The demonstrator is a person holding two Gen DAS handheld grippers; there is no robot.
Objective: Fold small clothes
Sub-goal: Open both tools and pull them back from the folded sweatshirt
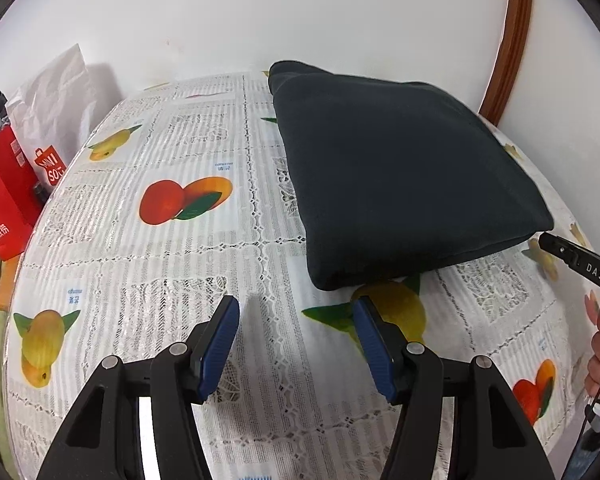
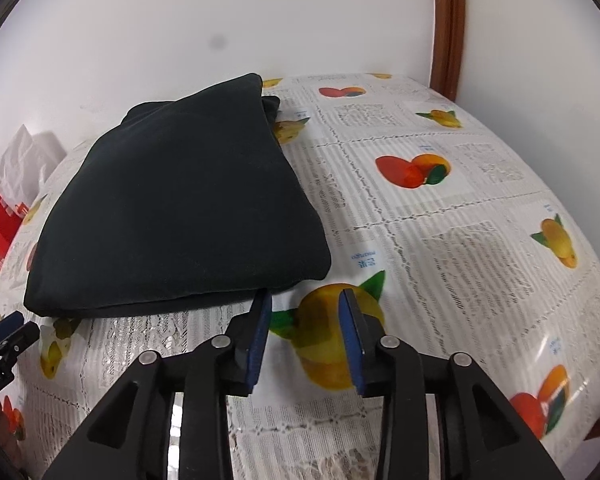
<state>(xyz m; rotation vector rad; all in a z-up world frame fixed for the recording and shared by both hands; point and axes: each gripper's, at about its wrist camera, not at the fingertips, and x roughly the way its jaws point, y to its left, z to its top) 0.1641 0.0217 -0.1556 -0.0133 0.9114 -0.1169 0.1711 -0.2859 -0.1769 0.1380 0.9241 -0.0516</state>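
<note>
A dark folded garment (image 1: pixel 404 168) lies as a thick rectangle on the fruit-print tablecloth (image 1: pixel 160 264). My left gripper (image 1: pixel 296 308) stands open just in front of its near left corner, with nothing between the blue pads. In the right wrist view the same garment (image 2: pixel 180 208) fills the left half. My right gripper (image 2: pixel 304 304) is open at its near right corner, apart from the cloth, with only tablecloth between the jaws. The right gripper's tip (image 1: pixel 572 258) and the hand holding it show at the right edge of the left wrist view.
The table (image 2: pixel 480 208) stands against a white wall, with a brown wooden frame (image 2: pixel 448 28) at the back right. Red paper bags (image 1: pixel 8 196) and a white bag (image 1: pixel 56 96) sit past the table's left edge. The left gripper's tip (image 2: pixel 8 336) shows at the left edge.
</note>
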